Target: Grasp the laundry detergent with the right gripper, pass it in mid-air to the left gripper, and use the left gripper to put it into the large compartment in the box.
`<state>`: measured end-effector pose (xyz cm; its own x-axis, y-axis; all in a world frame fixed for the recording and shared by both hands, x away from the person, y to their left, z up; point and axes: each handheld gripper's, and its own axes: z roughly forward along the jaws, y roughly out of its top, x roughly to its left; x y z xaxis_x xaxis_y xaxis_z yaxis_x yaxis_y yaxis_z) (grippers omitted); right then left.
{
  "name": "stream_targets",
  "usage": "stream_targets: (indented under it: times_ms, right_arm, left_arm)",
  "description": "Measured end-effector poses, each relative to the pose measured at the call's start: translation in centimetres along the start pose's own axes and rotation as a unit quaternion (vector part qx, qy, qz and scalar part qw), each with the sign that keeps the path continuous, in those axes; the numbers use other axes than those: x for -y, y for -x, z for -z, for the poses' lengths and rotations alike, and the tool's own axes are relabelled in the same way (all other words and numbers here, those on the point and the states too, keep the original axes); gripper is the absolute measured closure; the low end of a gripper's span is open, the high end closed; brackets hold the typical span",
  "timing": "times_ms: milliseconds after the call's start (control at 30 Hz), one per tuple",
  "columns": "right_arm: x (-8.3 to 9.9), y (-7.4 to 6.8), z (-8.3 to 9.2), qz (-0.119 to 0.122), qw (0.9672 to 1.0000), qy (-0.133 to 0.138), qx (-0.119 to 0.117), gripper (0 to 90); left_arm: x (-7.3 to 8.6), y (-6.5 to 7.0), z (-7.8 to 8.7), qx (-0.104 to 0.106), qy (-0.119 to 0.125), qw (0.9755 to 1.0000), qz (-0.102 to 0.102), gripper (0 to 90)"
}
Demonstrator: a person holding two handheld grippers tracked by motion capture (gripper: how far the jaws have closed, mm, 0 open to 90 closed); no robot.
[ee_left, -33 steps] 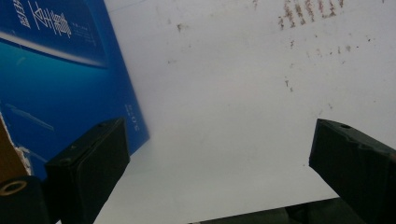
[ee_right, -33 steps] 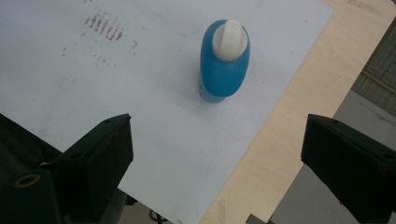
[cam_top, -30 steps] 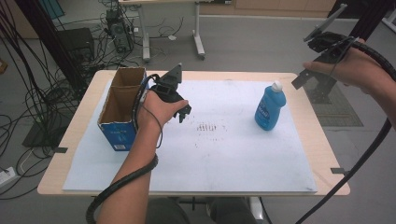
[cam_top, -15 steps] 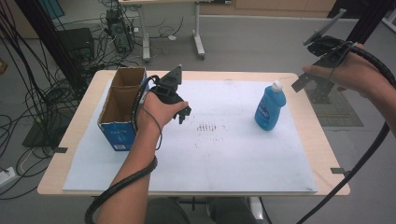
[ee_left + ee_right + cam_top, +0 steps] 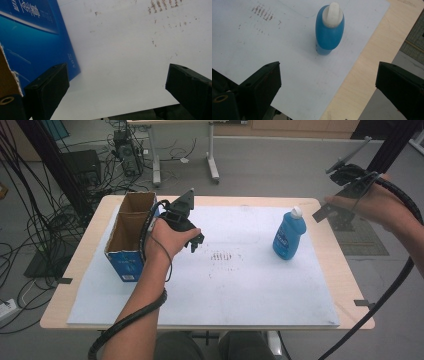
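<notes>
Holding: you have a gripper in each hand, both off the counter [image 5: 345, 285] and neither carrying anything.
Left gripper: your left gripper [image 5: 196, 241] hangs over the white sheet [image 5: 240, 290], just beside the box at its 3 o'clock side, pointing down at the sheet.
Left jaws: released and standing wide in the left gripper view, with bare sheet between them; the box's blue side sits right behind the jaw at 9 o'clock.
Right gripper: your right gripper [image 5: 334, 215] is raised past the counter's far right corner, at about 2 o'clock from the bottle and well apart from it.
Right jaws: released and spread wide, and they have just been opening further; nothing lies between them. In the right gripper view the bottle [image 5: 329, 28] stands beyond the gap, toward 12 o'clock.
Bottle: the blue bottle [image 5: 288, 235] with its white cap stands upright on the right part of the sheet, near the sheet's right edge, untouched by either gripper.
Box: the open cardboard box [image 5: 129, 232], blue on its outer sides, stands at the counter's left end, at 9 o'clock from the bottle and well apart from it; a divider splits it into two compartments.
Sheet: a patch of small dark marks [image 5: 225, 257] lies between your left gripper and the bottle.
</notes>
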<state>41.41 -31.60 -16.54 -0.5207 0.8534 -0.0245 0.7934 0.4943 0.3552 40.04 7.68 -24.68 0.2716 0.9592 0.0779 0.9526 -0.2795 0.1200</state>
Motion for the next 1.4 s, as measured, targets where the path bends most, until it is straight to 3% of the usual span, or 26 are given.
stream_targets:
  times_ms: [500,1400]
  right_arm:
    - [1.7,0.0,-4.0,-0.005,0.9999,0.005,-0.015,5.2]
    - [3.8,1.1,-10.3,-0.023,0.9984,0.047,-0.020,5.2]
  left_arm:
    - [0.5,0.1,-0.6,0.004,0.001,1.0000,-0.007,5.5]
    - [0.1,0.2,-1.8,-0.001,-0.008,0.9999,-0.015,5.4]
